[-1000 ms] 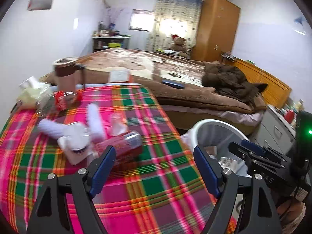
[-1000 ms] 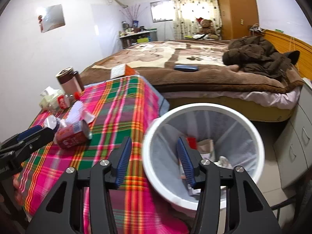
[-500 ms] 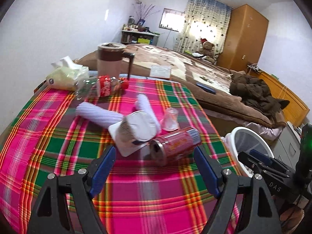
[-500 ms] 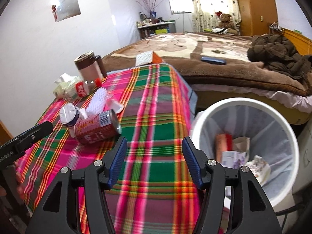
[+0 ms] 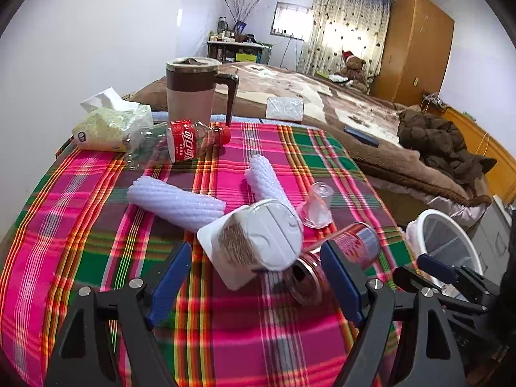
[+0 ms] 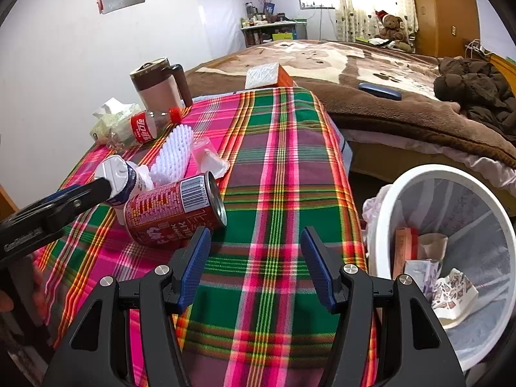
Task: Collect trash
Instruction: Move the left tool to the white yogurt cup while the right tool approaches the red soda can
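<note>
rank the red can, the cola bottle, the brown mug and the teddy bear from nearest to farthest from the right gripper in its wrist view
1. Red can, lying on the plaid cloth just left of the right gripper.
2. Cola bottle, lying farther back on the left.
3. Brown mug, upright just behind the bottle.
4. Teddy bear, across the bed by the curtain.

Home bedroom. Big bed (image 6: 322, 61) with brown blanket, teddy bear (image 6: 391, 25) at its far end, dark jacket (image 6: 474, 87) dumped on it. Wooden wardrobe (image 5: 416, 48) in the corner, patterned curtains (image 5: 348, 29) over the window, cluttered shelf (image 6: 271, 30) by the wall. Plaid-covered tabletop (image 6: 277, 167) beside the bed, white bin (image 6: 383, 225) next to it.
</note>
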{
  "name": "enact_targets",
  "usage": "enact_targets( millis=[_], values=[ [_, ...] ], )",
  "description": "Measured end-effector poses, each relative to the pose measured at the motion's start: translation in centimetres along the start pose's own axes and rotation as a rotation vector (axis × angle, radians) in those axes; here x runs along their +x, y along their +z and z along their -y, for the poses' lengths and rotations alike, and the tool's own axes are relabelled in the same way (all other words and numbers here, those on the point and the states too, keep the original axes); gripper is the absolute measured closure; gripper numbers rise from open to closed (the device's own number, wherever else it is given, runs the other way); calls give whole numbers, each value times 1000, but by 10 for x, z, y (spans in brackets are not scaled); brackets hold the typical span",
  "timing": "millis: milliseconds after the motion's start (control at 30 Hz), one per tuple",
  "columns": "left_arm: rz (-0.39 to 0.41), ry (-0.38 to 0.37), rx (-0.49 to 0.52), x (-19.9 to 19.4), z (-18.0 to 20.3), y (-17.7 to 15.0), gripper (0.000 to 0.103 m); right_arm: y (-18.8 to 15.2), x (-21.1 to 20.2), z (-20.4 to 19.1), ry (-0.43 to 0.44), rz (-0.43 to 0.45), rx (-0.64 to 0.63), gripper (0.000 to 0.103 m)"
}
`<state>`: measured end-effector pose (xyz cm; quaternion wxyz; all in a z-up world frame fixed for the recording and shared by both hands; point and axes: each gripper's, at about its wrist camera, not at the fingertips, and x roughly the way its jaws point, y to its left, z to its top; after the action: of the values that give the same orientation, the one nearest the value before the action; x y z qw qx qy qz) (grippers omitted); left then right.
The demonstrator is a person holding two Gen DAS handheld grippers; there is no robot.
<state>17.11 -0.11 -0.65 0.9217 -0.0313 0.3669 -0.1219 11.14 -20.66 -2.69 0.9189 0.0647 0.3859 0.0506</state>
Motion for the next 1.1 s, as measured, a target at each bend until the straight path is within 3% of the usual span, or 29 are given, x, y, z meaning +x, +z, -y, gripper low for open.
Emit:
enact_targets(
  millis=[233,567,933,1100],
  values=[
    [-17,7,-6,18,-8,7,19,5,8,-1,-2,-17,11,43],
    [-6,2,-51,12,-35,7,18,11,7,-4,55,0,74,43],
    [-10,23,-41,-6,-57,3,18,14,12,-29,146,-22,-9,43],
    [-22,32,-36,-7,-64,1,18,13,8,-34,128,-21,-72,43]
  ],
)
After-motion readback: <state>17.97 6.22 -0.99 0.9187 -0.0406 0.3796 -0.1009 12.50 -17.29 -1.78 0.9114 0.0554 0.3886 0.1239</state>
